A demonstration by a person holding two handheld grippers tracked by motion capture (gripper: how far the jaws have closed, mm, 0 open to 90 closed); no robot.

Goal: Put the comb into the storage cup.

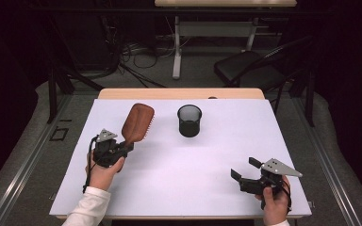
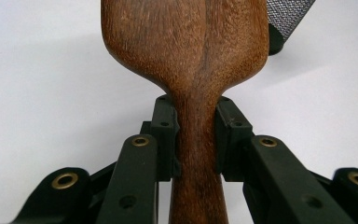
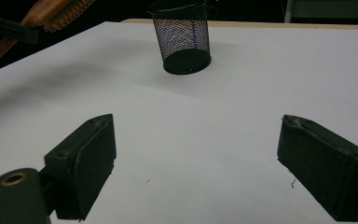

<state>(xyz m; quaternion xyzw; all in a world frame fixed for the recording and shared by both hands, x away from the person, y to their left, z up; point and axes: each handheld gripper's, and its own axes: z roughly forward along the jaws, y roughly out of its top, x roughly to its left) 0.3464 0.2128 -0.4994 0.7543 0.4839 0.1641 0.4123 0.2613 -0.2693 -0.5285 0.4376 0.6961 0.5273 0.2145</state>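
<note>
A brown wooden hairbrush [image 1: 137, 122] is held over the left side of the white table, its bristles facing right. My left gripper [image 1: 126, 147] is shut on its handle. In the left gripper view both pads [image 2: 165, 135] press the sides of the hairbrush's narrow handle [image 2: 196, 149], with the broad head above. A black mesh cup [image 1: 189, 120] stands upright at the table's middle back; its mesh cup wall [image 3: 182, 41] is ahead in the right gripper view. My right gripper [image 1: 245, 168] rests near the front right edge, open, with nothing between its fingers [image 3: 86, 158].
The white table top [image 1: 207, 160] ends close behind the cup at a wooden edge [image 1: 179, 93]. Beyond stand a black chair [image 1: 250, 68], a desk leg and floor cables. A corner of the mesh cup [image 2: 286, 18] shows past the brush head.
</note>
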